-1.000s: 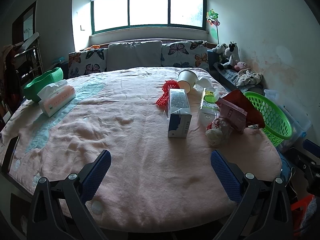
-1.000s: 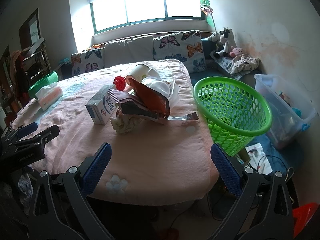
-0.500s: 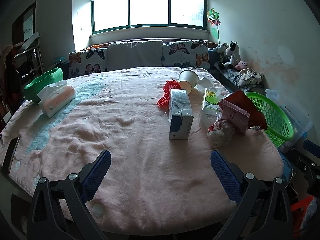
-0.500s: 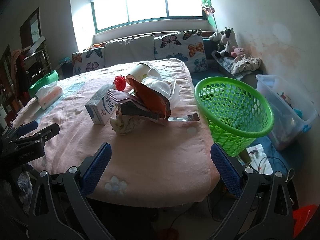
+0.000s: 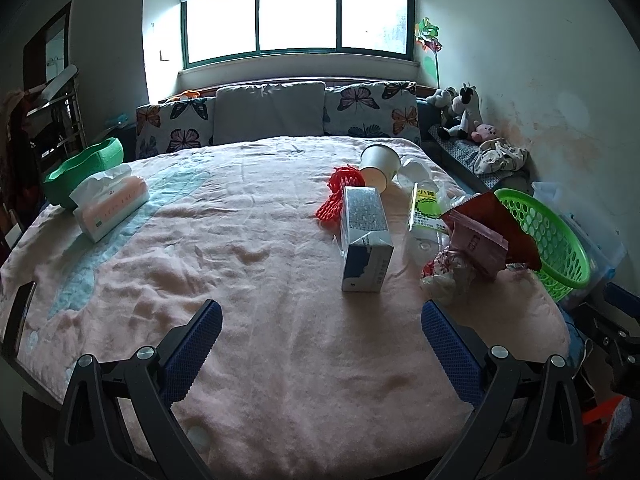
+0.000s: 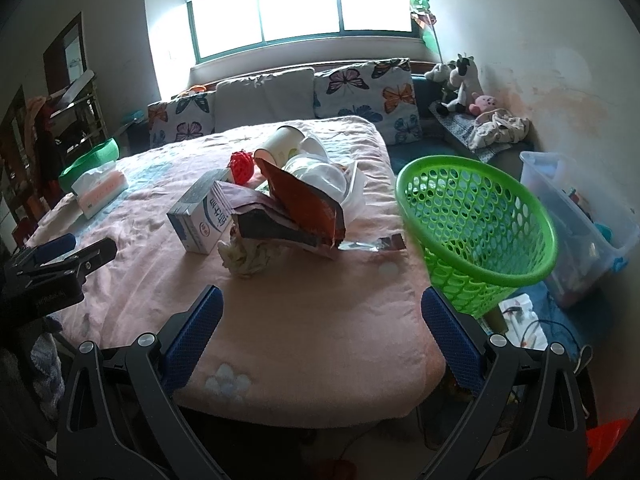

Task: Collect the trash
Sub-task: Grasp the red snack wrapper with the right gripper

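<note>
Home living room: butterfly cushions [image 5: 370, 110], plush toys [image 5: 464, 112], blanket-covered table [image 5: 240, 260].

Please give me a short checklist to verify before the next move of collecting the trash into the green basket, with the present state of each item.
1. Left hand-held gripper open and holding nothing: ok.
2. Right hand-held gripper open and holding nothing: ok.
3. Green basket mouth unobstructed, beside the table edge: ok.
4. Basket empty inside: cannot tell, the bottom is hidden.
5. Crumpled wrapper at the near side of the pile, nothing lying on top: ok.
6. Milk carton apart from the pile, free to grasp: not ok, in the right view the wrappers touch it.
</note>
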